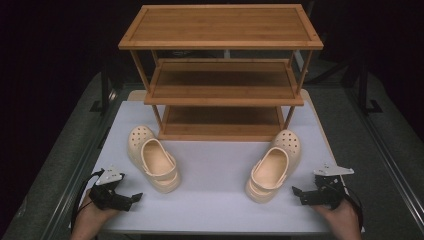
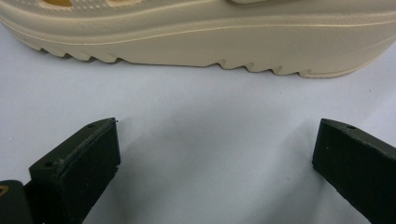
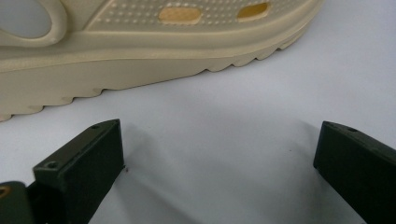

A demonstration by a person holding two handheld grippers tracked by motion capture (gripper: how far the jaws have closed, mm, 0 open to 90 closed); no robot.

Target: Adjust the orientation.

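So you have both grippers low at the near edge of the desk [image 1: 215, 200], one toward each near corner, each aimed inward at its own clog. Your left gripper [image 1: 134, 198] faces the left clog [image 1: 152, 159], your right gripper [image 1: 298, 194] the right clog [image 1: 274, 167]; that pairing looks like a set-up for lifting both onto the wooden rack [image 1: 222, 75] standing at the far edge. The clogs lie just in front of its lowest shelf, toes toward the rack and heels splayed toward you, which leaves the heel ends nearest your hands.

From above, the fingers are too small to judge. The left gripper view settles it: its fingers [image 2: 79, 168] stand wide apart with bare desk between them, holding nothing, the clog's ridged sole [image 2: 201, 44] just ahead. The right gripper view shows the same wide gap and, beyond it, the vent holes [image 3: 180, 14] in the right clog's side.
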